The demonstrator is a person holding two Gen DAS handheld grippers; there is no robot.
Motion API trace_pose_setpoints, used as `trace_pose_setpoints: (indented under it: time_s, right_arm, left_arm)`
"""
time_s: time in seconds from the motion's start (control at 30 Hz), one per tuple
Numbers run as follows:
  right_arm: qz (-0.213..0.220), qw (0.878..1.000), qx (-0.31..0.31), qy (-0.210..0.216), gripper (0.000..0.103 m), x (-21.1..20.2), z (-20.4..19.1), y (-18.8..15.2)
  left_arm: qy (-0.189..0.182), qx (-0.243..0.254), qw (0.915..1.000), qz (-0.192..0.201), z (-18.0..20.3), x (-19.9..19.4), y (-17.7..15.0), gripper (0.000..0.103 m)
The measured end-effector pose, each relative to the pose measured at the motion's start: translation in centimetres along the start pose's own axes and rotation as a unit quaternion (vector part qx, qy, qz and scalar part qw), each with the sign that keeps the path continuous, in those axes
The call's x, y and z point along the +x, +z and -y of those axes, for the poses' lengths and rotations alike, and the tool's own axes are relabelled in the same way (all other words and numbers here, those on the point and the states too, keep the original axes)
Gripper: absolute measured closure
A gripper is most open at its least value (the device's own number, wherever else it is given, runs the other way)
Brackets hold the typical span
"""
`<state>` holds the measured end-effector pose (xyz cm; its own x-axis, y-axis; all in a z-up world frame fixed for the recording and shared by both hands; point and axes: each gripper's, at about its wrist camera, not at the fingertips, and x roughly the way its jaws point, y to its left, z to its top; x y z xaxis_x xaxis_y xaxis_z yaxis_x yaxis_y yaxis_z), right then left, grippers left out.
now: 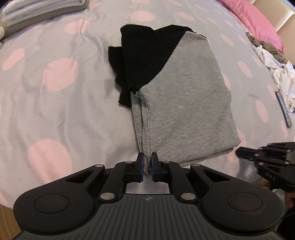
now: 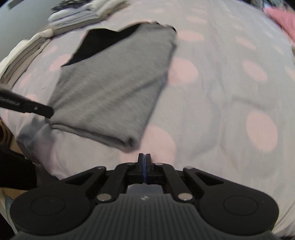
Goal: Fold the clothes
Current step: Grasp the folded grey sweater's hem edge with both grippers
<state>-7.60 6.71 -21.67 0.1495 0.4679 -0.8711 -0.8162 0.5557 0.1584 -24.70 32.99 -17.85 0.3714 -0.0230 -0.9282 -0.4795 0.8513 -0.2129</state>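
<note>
1. A grey shirt with black sleeves [image 1: 180,96] is lying folded into a narrow rectangle on a bedspread [image 1: 55,114] of pale grey with large pink dots; the black sleeve fabric is bunching at the far end of the fold and spilling out on the left side.
2. The left claw [image 1: 147,167] is pointing steeply down at the near left corner of the shirt, and its blue pads [image 1: 140,166] are pinching a ridge of the grey fabric between them, so it is grasping the shirt.
3. The right claw [image 2: 144,166] is sitting clenched with its pads pressed flat together and nothing between them; it is hovering over the bedspread just short of the near right corner of the shirt [image 2: 114,88], not touching it.
4. In the left wrist view, the right claw [image 1: 239,152] is appearing at the right edge, just beside the shirt's near right corner; in the right wrist view, the tip of the left claw [image 2: 48,111] is meeting the shirt's near left corner.
5. A stack of folded pale garments [image 1: 36,11] is resting well apart at the far left of the bed.
6. A heap of unfolded white and striped clothes [image 1: 272,62] is lying along the right edge, next to a pink pillow [image 1: 258,20].
</note>
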Motion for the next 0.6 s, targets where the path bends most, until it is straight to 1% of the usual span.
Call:
trace_pose_setpoints:
  time_s: [0.07,0.13,0.17,0.27,0.37,0.47,0.5,0.6]
  right_arm:
    - [0.004,1.000,0.004,0.002,0.103,-0.2,0.3,0.0]
    - [0.019,1.000,-0.010,0.003,0.102,-0.8,-0.1,0.2]
    - [0.024,1.000,-0.013,0.009,0.097,-1.0,-0.2,0.2]
    - [0.027,0.999,0.001,0.033,0.095,-1.1,-0.5,0.2]
    - [0.029,0.998,0.014,0.050,0.095,-0.9,-0.9,0.2]
    - [0.037,0.998,0.013,0.042,0.095,-0.7,-1.4,0.5]
    - [0.037,0.999,0.012,0.035,0.090,-0.6,-1.4,0.5]
    - [0.035,0.999,0.009,0.018,0.081,-0.4,-1.6,0.5]
  left_arm:
    - [0.002,0.002,1.0000,0.002,0.2,-0.1,0.0,0.097]
    - [-0.010,-0.016,0.9998,0.007,-0.2,-0.5,0.2,0.097]
    - [-0.020,-0.027,0.9994,0.010,-0.5,-0.7,0.2,0.096]
    - [-0.036,-0.044,0.9981,0.022,-1.0,-1.5,0.3,0.094]
    - [-0.040,-0.039,0.9982,0.022,-0.7,-1.5,0.1,0.093]
    - [-0.028,-0.030,0.9991,0.011,-0.4,-0.6,0.0,0.093]
    - [-0.026,-0.029,0.9992,0.007,-0.4,-0.3,0.1,0.093]
    - [-0.022,-0.026,0.9994,0.002,-0.3,0.1,0.1,0.093]
